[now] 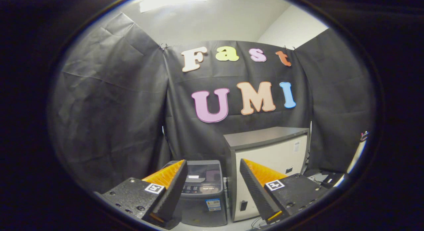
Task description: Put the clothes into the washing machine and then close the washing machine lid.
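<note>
The washer (202,191) carries a small sticker (212,204) on its front, blue and yellow, with print too small to make out, and a row of tiny buttons and markings on the panel below the lid that cannot be read either. A pale label sits on the lid (203,173), also illegible. The cabinet (270,158) beside it has a small white label near its upper front corner and a little dark tag lower down – no legible writing on either.

The washer is a dark grey, boxy top-loader of smooth plastic, its tinted lid lying flat and shut. Just beside it, nearly touching, stands the taller cabinet, off-white on the front with a flat grey top. Behind both hangs creased black cloth (109,108). Cables lie on the floor by the cabinet's foot.

The gripper (213,169) is spread wide, its ribbed fingers holding nothing and touching nothing – the washer sits between and beyond them. No clothes can be made out
</note>
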Motion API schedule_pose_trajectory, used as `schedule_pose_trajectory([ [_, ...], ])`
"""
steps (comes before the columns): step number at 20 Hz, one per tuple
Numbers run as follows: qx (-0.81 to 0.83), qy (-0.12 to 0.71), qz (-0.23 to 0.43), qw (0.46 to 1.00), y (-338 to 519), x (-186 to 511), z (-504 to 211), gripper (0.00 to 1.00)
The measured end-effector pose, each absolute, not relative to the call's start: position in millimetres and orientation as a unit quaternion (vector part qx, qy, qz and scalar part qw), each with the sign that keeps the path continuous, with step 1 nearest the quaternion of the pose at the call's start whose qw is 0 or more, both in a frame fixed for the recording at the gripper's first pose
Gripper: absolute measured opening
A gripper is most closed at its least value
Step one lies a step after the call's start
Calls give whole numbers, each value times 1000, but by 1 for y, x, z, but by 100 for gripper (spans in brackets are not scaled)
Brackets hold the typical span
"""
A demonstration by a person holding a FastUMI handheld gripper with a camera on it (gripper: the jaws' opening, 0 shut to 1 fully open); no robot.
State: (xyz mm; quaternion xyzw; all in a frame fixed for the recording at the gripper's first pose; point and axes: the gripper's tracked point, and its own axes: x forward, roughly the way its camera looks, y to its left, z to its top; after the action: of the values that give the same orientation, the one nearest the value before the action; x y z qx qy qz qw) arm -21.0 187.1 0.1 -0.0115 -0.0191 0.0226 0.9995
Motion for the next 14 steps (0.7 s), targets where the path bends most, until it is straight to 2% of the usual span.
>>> schedule_pose_trajectory([
  [2, -41, -35, 9, 998, 185, -23, 7, 95],
  [7, 56, -66, 84, 993, 220, -35, 27, 95],
  [12, 24, -63, 13, 998, 180, -29, 25, 95],
  [14, 26, -48, 14, 998, 179, -26, 18, 95],
])
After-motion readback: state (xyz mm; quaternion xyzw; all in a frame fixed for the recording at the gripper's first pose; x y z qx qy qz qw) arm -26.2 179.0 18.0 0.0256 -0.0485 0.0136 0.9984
